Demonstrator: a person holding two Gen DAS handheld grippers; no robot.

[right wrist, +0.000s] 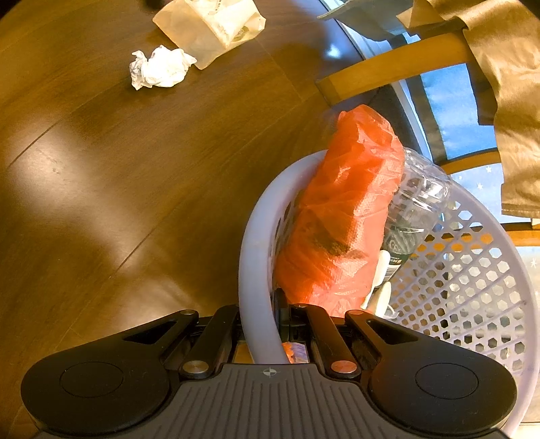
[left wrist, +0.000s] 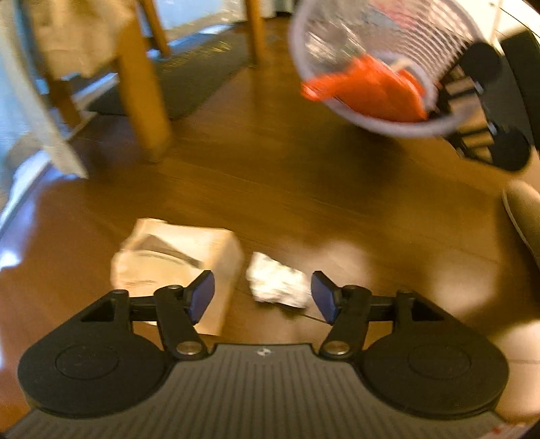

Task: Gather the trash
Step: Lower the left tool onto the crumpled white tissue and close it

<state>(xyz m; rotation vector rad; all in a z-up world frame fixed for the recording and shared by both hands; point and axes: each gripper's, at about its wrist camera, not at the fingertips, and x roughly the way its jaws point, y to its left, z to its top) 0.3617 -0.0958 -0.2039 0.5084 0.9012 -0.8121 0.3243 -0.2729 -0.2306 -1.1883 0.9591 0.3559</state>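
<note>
Orange bag [right wrist: 341,216] upright (in basket [right wrist: 256,236])

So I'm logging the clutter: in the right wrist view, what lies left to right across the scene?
Crumpled white paper ball → tan paper bag → orange plastic bag → clear plastic bottle, both in the white perforated basket.

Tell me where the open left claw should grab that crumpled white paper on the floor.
Come straight down over the crumpled white paper and pinch across its bulky middle. It lies loose on the wooden floor, just right of the paper bag, already between the left claw fingers.
</note>
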